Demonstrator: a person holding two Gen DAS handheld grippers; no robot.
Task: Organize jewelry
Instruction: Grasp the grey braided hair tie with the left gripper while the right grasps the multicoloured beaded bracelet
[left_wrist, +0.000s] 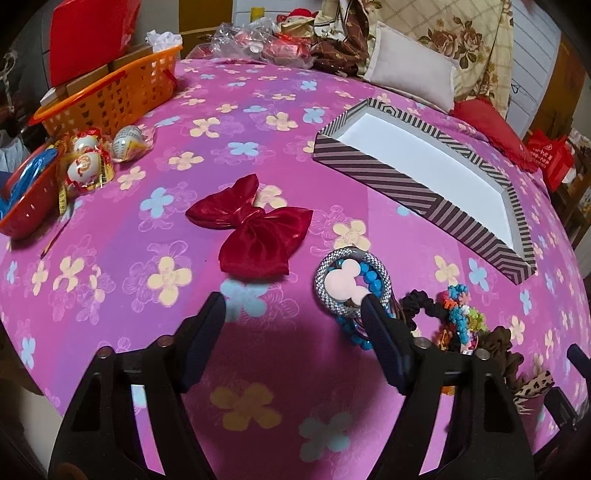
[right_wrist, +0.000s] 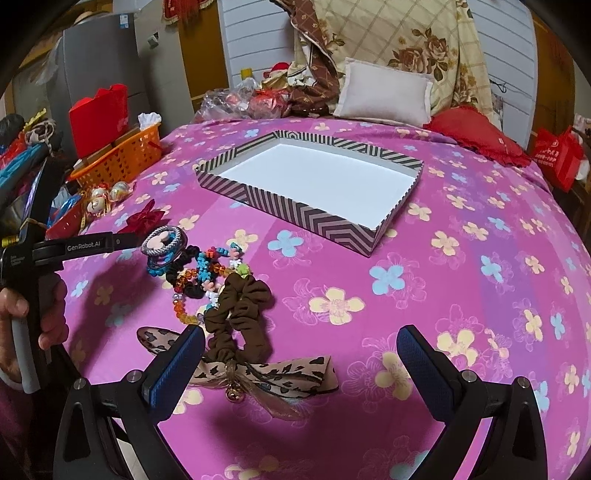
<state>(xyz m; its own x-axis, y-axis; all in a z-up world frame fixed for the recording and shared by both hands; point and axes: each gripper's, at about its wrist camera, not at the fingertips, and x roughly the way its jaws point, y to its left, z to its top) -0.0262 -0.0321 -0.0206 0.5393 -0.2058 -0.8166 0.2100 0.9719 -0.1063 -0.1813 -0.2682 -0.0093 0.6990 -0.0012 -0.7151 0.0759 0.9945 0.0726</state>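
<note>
**Jewelry heaped near the edge, the striped box waiting empty beyond it**

The pile of bracelets and hair ties (right_wrist: 207, 280) lies bunched on the pink flowered bedspread (right_wrist: 443, 295), near and left of the striped box (right_wrist: 295, 210), whose white floor is bare, so it looks like the place meant for sorted pieces. At the pile's far-left end a silver ring bracelet (left_wrist: 347, 284) holds a pink mouse-shaped charm (left_wrist: 341, 282); the left gripper (left_wrist: 293, 306) has its jaws spread wide, one fingertip (left_wrist: 369, 306) right at that bracelet, nothing clamped, likely lining up a pick. A red bow (left_wrist: 255, 229) sits apart, farther left. The right gripper (right_wrist: 301, 343), jaws also apart and empty, hovers over the brown scrunchie (right_wrist: 240, 306) and leopard-print bow (right_wrist: 273, 373) at the pile's near end.
</note>
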